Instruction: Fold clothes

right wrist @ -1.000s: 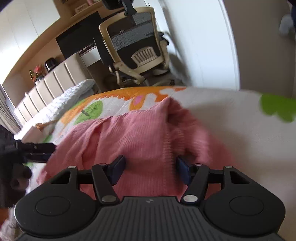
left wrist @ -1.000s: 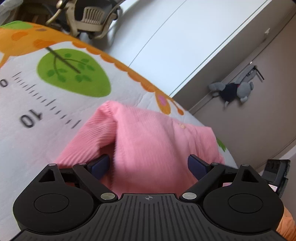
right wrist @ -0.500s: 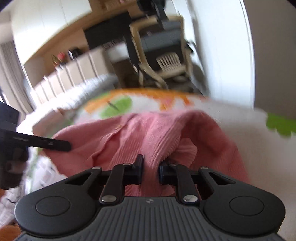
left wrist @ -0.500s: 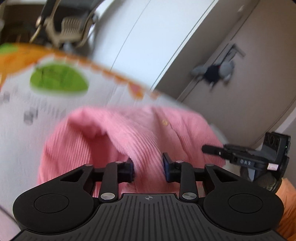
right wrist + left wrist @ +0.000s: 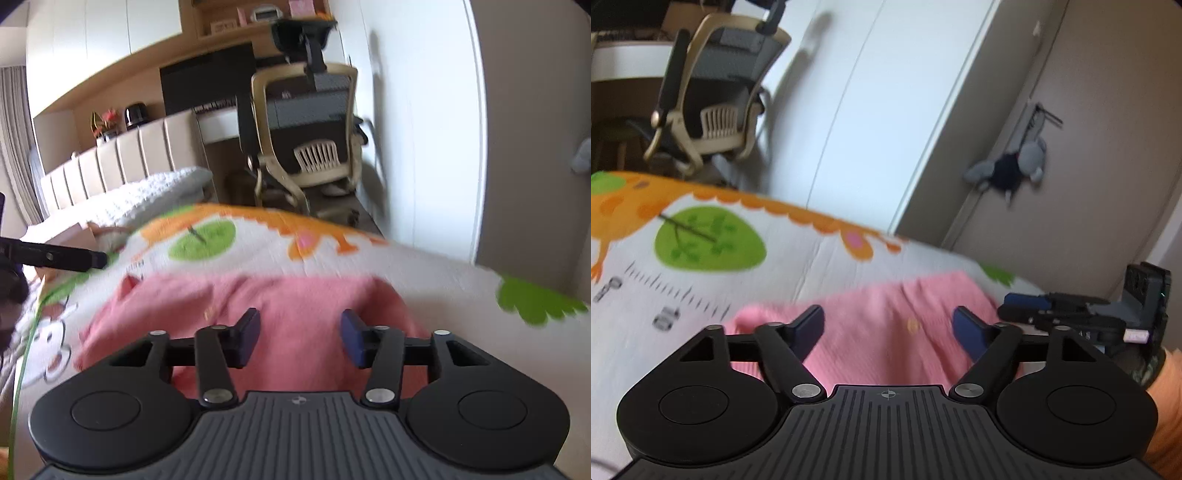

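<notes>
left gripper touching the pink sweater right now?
Cannot tell. In the left wrist view the left gripper is open over the pink sweater, nothing pinched, but neither view shows whether the fingertips rest on the fabric.

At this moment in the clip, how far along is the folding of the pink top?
Done: the pink garment lies on the printed bedspread as a compact shape, suggesting at least one fold is made. In hand: nothing; the left gripper and right gripper hover over it with jaws open and empty. Left: any further fold or tidying; blur hides how neat the edges are.
</notes>
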`<state>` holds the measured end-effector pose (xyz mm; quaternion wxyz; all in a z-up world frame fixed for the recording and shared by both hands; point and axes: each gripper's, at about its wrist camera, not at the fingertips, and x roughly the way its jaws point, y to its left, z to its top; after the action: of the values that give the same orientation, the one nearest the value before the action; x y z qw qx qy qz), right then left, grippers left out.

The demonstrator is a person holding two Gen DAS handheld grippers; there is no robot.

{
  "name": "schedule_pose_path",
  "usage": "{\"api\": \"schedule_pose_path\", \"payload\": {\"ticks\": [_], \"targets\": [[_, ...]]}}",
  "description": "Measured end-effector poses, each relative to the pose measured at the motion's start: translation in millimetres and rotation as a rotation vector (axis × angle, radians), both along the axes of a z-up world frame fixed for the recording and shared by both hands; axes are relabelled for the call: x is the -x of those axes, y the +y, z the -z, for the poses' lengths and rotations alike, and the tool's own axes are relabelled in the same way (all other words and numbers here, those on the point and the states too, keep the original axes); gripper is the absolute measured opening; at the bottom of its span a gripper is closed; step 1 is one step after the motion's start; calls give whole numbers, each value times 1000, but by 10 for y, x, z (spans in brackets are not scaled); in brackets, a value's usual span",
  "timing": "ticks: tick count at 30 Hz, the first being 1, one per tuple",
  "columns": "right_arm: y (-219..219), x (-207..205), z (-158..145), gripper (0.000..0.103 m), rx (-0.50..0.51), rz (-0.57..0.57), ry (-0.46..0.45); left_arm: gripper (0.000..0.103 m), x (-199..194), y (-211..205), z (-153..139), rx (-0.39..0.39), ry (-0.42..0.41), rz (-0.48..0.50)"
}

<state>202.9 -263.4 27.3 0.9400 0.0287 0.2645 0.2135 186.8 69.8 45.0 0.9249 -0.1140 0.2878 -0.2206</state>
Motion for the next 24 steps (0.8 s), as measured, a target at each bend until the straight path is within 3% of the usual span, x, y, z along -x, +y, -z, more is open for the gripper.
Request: {"api": "schedule_pose_path", "payload": {"ticks": [2, 5, 7, 12, 14, 17, 19, 24], "targets": [[139, -155, 57, 54, 10, -16, 9, 93, -114, -86, 119, -53, -8, -23], [306, -368, 305, 55, 70, -26, 47, 93, -333, -134, 463, -162, 99, -41], [337, -429, 504, 58, 79, -31, 71, 94, -395, -48, 659, -148, 173, -45], [266, -435, 549, 61, 25, -38, 78, 94, -309, 113, 577, -97, 153, -58], [290, -428, 548, 62, 35, -43, 76, 95, -299, 113, 499, -33, 130, -5], [314, -420, 551, 66, 46, -48, 74, 97, -454, 127, 541, 96, 197, 32], [322, -406, 554, 66, 55, -43, 72, 97, -613, 157, 600, 143, 241, 5], [338, -382, 562, 67, 68, -30, 67, 97, -794, 337, 401, 352, 187, -29]]}}
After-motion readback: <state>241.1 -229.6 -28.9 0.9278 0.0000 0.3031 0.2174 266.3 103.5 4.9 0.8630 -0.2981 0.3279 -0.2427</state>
